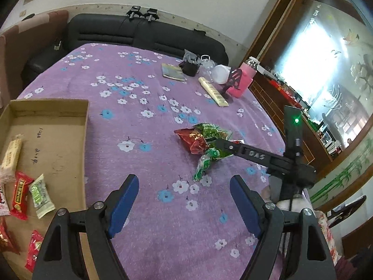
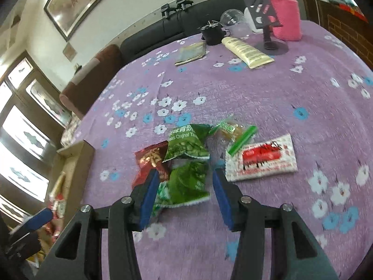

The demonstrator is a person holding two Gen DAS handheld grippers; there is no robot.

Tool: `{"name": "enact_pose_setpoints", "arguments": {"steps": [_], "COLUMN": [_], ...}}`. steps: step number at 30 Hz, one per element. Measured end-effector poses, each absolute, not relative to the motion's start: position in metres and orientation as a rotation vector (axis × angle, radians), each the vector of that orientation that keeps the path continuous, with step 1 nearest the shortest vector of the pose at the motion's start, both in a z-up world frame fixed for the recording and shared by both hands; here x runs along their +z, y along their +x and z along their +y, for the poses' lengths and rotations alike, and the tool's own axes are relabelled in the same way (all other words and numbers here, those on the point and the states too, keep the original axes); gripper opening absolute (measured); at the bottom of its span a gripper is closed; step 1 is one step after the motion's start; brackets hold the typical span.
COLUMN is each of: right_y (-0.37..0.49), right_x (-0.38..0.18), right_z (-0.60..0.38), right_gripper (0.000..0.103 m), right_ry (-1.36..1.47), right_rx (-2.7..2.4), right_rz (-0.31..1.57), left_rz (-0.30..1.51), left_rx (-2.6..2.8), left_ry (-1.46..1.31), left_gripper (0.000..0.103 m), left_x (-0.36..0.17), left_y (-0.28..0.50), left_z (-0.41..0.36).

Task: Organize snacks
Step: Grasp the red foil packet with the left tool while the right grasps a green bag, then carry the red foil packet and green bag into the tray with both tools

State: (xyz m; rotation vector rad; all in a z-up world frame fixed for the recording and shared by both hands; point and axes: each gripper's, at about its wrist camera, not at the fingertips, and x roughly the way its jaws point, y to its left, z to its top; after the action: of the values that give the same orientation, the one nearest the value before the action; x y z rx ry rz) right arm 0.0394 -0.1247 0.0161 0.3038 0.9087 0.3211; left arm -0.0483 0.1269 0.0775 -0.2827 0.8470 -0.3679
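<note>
My left gripper (image 1: 184,198) stood wide open and empty over the cloth (image 1: 144,74), beside the box (image 1: 46,107) at the table's left edge (several snacks lay inside it). My right gripper (image 2: 184,184) was partly open, its pads flanking a green packet (image 2: 186,182) in the snack pile (image 2: 181,161) near the table's middle; I could not tell whether they pressed it.
</note>
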Motion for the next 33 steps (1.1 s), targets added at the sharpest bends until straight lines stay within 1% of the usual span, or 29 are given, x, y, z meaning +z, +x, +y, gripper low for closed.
{"name": "enact_pose_setpoints", "arguments": {"steps": [1,2,3,11,19,20,21,22,23,25,28,33], "right_y": [0.042,0.044,0.045,0.036,0.034,0.035,0.035,0.036,0.037,0.037,0.035,0.027], "right_x": [0.013,0.009,0.005,0.009,0.022,0.023,0.023,0.023,0.023,0.023,0.025,0.032], "right_z": [-0.123,-0.123,-0.122,-0.128,-0.157,-0.159,-0.159,-0.16,-0.16,-0.161,-0.16,-0.151], "right_gripper": [0.043,0.035,0.033,0.032,0.032,0.032,0.032,0.032,0.032,0.032,0.032,0.032], "right_ry": [0.301,0.303,0.305,0.29,0.399,0.4,0.397,0.391,0.386,0.384,0.38,0.344], "right_rx": [0.322,0.327,0.335,0.337,0.358,0.355,0.35,0.342,0.339,0.337,0.341,0.354], "right_rz": [0.914,0.924,0.938,0.93,0.884,0.882,0.88,0.876,0.875,0.87,0.853,0.812], "left_rz": [0.85,0.855,0.86,0.89,0.935,0.949,0.97,0.992,1.007,0.989,0.967,0.887], "left_rx": [-0.366,-0.363,-0.361,-0.361,-0.317,-0.313,-0.309,-0.304,-0.307,-0.301,-0.31,-0.327], "left_ry": [-0.284,-0.284,-0.286,-0.323,-0.14,-0.118,-0.09,-0.058,-0.043,-0.015,-0.05,-0.129], "left_gripper": [0.083,0.083,0.083,0.083,0.083,0.077,0.059,0.045,0.037,0.036,0.036,0.036], "left_x": [0.076,0.074,0.072,0.057,0.032,0.028,0.023,0.018,0.015,0.017,0.025,0.065], "left_y": [-0.046,-0.041,-0.038,0.013,0.072,0.076,0.079,0.08,0.081,0.077,0.068,0.035], "left_z": [0.126,0.124,0.123,0.094,0.037,0.032,0.027,0.022,0.02,0.018,0.027,0.066]}}
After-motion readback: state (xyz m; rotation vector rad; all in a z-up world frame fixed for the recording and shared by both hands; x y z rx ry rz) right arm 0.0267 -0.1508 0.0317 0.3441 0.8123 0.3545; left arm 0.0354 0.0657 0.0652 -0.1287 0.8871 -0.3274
